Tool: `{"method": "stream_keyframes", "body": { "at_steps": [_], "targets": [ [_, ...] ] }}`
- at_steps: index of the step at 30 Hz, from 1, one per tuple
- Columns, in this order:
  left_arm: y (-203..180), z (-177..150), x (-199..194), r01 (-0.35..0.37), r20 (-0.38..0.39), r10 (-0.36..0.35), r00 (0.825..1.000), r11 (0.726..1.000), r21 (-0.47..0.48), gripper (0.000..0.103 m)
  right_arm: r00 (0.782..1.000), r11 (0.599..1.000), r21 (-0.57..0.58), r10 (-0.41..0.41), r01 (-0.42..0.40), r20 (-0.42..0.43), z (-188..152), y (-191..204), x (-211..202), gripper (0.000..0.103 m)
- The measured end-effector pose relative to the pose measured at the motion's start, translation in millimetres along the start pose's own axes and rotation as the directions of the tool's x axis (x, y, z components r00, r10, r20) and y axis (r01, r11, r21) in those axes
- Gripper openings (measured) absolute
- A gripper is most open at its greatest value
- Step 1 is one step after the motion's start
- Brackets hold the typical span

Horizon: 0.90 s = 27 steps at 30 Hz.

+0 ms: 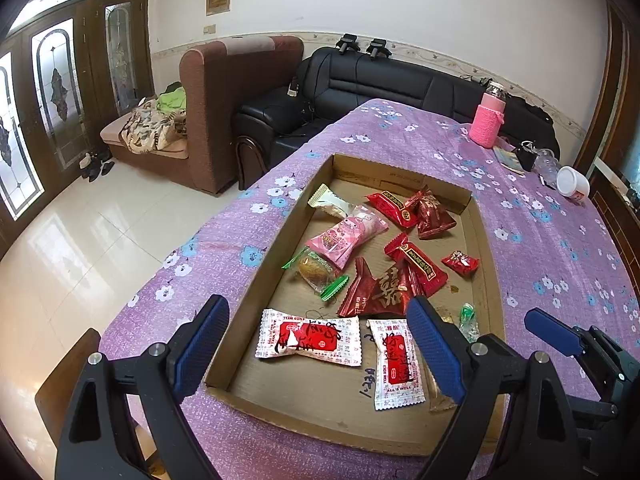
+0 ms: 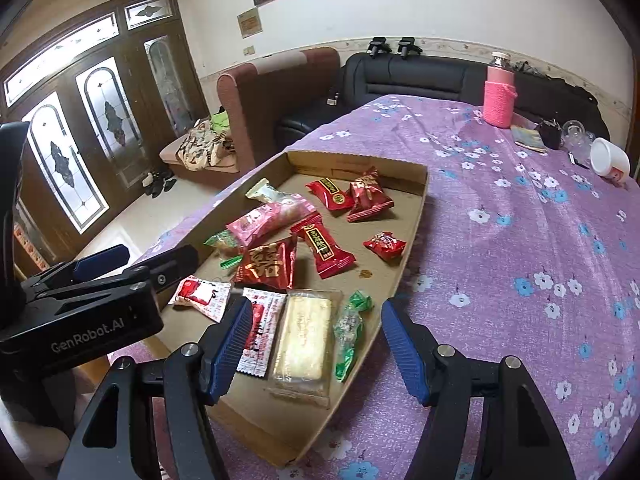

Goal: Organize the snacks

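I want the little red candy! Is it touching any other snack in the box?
Apart. In the right wrist view the small red candy lies alone on bare cardboard of the box, with a clear gap to the long red packet.

Snack packets [image 1: 344, 236] lie in tray [image 1: 256, 280] on table [image 1: 540, 216].

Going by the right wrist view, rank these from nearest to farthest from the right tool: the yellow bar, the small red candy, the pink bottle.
1. Yellow bar: in the box's near end, between the open right tool's fingers.
2. Small red candy: mid-box, right side.
3. Pink bottle: far end of the table, outside the box.
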<state>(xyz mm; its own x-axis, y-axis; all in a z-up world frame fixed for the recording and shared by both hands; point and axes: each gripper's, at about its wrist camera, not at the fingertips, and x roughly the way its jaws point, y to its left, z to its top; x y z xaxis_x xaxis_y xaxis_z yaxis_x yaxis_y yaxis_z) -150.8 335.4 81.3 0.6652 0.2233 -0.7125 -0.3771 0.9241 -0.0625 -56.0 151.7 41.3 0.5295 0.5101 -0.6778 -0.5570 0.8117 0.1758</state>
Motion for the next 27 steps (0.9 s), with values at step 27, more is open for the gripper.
{"method": "stream_keyframes", "body": {
  "at_steps": [27],
  "targets": [
    [-16.1, -2.7, -17.0, -0.009, 0.041, 0.008, 0.999, 1.000, 0.012, 0.090, 0.996, 0.999, -0.006, -0.045, 0.046, 0.074, -6.9, -2.9, -19.0, 0.071]
  ]
}}
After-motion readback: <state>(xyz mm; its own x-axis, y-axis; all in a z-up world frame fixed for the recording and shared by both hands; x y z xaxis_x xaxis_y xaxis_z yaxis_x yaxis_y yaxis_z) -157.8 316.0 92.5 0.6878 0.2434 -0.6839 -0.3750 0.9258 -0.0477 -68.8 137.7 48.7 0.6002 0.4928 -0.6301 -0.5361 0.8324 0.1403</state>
